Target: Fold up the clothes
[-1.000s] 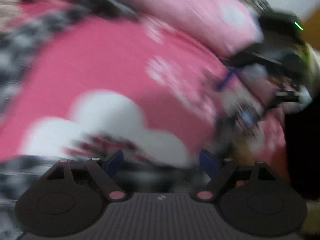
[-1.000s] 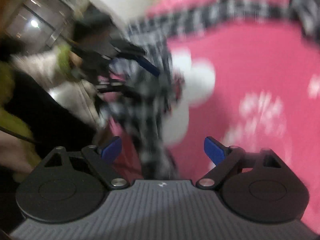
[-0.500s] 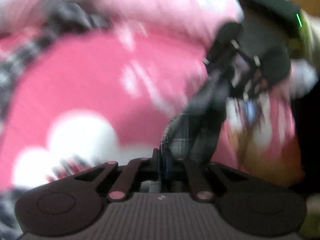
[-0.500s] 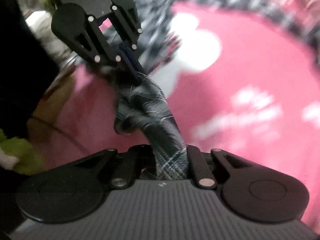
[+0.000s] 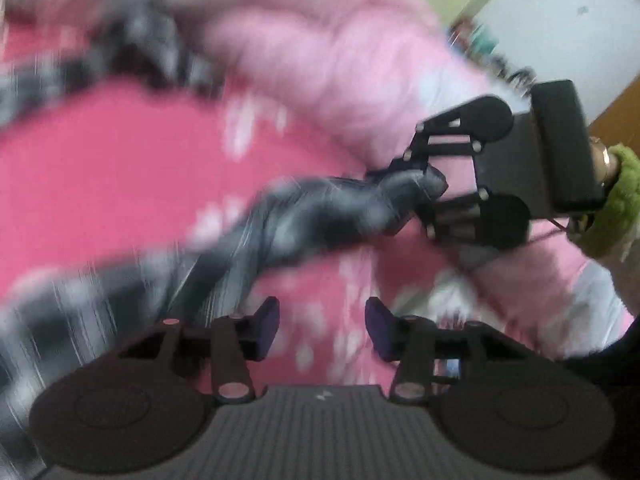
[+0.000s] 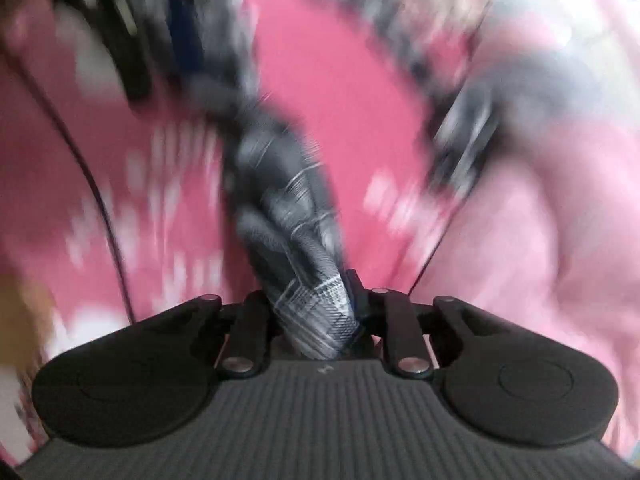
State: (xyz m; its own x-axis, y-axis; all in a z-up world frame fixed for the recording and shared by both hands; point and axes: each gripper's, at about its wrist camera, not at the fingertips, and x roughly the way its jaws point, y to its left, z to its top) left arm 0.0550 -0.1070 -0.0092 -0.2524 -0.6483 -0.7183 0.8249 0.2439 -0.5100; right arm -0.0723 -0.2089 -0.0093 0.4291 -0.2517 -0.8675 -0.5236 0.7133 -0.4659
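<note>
A dark grey plaid garment is twisted into a rope over the pink bedspread. In the left wrist view my right gripper clamps one end of it at the right. In its own view the plaid cloth runs between the jaws of my right gripper; the jaws are opening, but the pads still touch the cloth. My left gripper has its jaws apart and opening, with nothing between them. The cloth passes just left of its left finger. Both views are motion-blurred.
A pale pink quilt is bunched behind the bedspread. A person's green fuzzy sleeve holds the right gripper. A white wall and a wooden door edge lie beyond at the upper right. More plaid fabric lies across the bedspread's far side.
Both grippers closed on the plaid cloth half a second ago. Since then the left one has let go and opened, and the right one keeps the cloth and has swung away.
</note>
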